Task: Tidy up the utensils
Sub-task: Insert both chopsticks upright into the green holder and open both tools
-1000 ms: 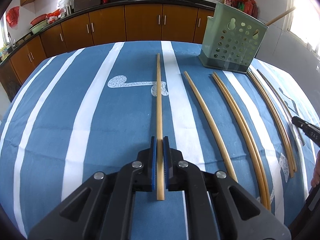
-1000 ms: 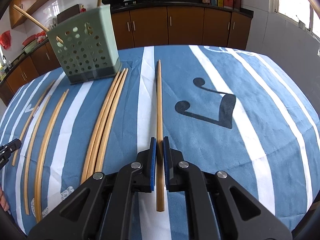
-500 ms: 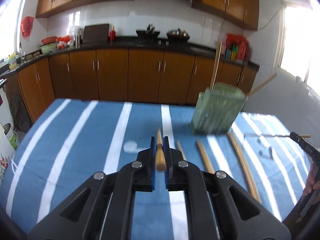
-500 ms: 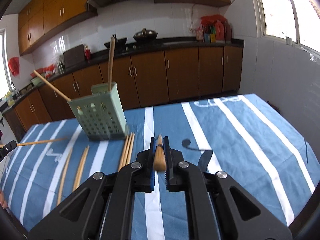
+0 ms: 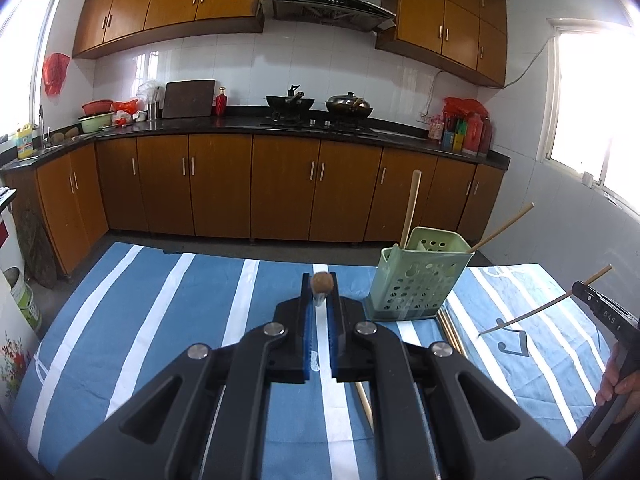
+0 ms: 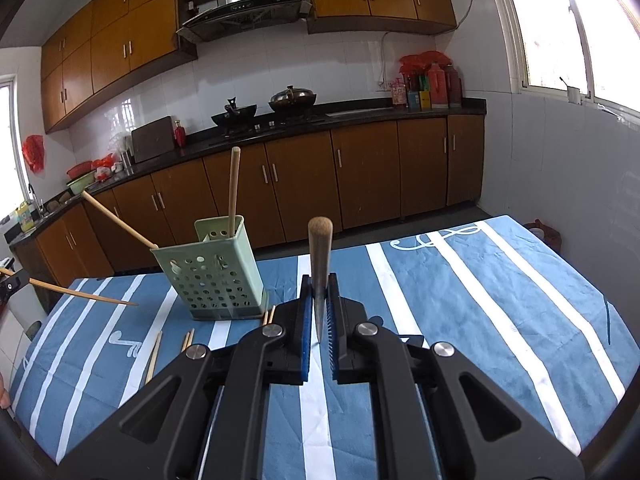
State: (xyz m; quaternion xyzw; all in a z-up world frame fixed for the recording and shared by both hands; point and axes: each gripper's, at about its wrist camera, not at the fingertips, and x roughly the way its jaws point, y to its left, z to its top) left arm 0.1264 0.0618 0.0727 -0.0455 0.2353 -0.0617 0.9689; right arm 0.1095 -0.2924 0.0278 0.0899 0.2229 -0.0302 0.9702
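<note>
Item: wooden chopsticks, long, one in each hand-held gripper.

Left hand-held gripper (image 5: 320, 308): I am clamping its blue pads on a chopstick (image 5: 322, 282) that is pointing almost straight at the lens, so only the rounded butt end is showing; its length and tip are hidden from me.

Right hand-held gripper (image 6: 319, 312): I am pinching a second chopstick (image 6: 319, 256) upright, thick end up, gripped near its thin lower part.

Destination: green perforated holder (image 5: 420, 280), standing on the blue striped worktop (image 5: 140, 320), far right in the left view, already carrying two sticks leaning out.

Handling, as I am judging it: light, stiff, smooth wood; likely to pivot or slide if pinched near one end. Taking hold nearer mid-length would be steadier for lowering into a compartment.

Remaining stock: loose chopsticks (image 6: 154, 356) lying on the worktop near the holder's base, mostly cut off by the gripper bodies; I am not able to count them.

Also hard to read: which holder compartments are free.
</note>
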